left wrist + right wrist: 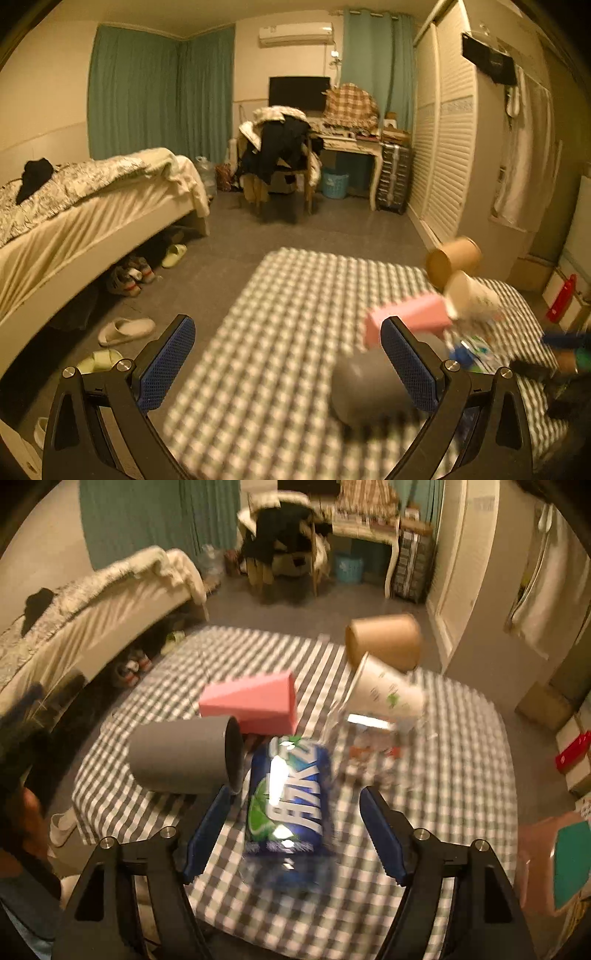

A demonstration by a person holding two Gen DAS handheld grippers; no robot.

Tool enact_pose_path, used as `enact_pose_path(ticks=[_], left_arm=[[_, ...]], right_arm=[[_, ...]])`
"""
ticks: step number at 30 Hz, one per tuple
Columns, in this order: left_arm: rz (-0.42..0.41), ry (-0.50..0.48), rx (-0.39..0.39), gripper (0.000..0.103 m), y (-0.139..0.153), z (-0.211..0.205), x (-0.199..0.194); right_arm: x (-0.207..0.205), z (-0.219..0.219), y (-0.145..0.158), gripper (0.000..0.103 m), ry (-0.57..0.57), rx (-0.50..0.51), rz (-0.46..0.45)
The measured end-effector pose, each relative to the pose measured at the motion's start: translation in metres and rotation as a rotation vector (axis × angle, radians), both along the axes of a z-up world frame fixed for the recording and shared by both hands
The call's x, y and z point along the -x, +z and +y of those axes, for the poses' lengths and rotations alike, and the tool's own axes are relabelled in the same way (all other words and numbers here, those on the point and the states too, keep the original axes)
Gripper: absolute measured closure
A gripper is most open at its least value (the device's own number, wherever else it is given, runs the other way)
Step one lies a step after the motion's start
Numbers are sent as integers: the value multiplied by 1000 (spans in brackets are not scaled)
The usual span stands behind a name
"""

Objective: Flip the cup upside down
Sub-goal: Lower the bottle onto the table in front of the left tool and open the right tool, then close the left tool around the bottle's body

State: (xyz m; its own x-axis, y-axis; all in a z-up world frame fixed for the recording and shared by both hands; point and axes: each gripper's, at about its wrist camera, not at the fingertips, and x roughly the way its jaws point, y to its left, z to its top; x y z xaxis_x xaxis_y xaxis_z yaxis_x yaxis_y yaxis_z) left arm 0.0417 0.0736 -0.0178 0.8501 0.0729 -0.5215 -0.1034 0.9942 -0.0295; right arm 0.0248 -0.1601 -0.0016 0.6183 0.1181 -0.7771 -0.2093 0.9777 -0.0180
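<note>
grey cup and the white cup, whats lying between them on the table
In the right wrist view, the pink box and the blue packet lie between the grey cup and the white cup.

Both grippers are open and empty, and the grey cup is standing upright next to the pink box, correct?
Not quite. The grey cup lies on its side beside the pink box, as the right wrist view shows. Left gripper and right gripper are open and empty.

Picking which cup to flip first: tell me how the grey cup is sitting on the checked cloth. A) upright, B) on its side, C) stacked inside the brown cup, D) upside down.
B: the grey cup lies on its side, dark mouth facing the blue packet.
</note>
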Motion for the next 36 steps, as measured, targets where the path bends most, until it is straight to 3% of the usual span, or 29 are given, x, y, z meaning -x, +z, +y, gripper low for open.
enact_pose_path(ticks=[7, 11, 15, 21, 26, 30, 36], left_arm=[[53, -39, -37, 0, -16, -65, 30], [44, -66, 16, 0, -15, -90, 43], [5, -76, 2, 0, -12, -116, 56], [-57, -72, -13, 0, -17, -144, 67], [-38, -84, 8, 0, -36, -169, 60], [-23, -92, -44, 0, -54, -187, 53], [-5, -72, -62, 0, -74, -194, 42]], right_arm=[[45, -47, 42, 29, -46, 36, -214], [56, -71, 50, 29, -65, 21, -265], [67, -98, 44, 29, -106, -13, -309], [71, -134, 10, 20, -166, -101, -331], [61, -158, -22, 16, -216, -132, -302], [61, -168, -30, 16, -241, -121, -294], [67, -178, -31, 15, -267, -146, -285]])
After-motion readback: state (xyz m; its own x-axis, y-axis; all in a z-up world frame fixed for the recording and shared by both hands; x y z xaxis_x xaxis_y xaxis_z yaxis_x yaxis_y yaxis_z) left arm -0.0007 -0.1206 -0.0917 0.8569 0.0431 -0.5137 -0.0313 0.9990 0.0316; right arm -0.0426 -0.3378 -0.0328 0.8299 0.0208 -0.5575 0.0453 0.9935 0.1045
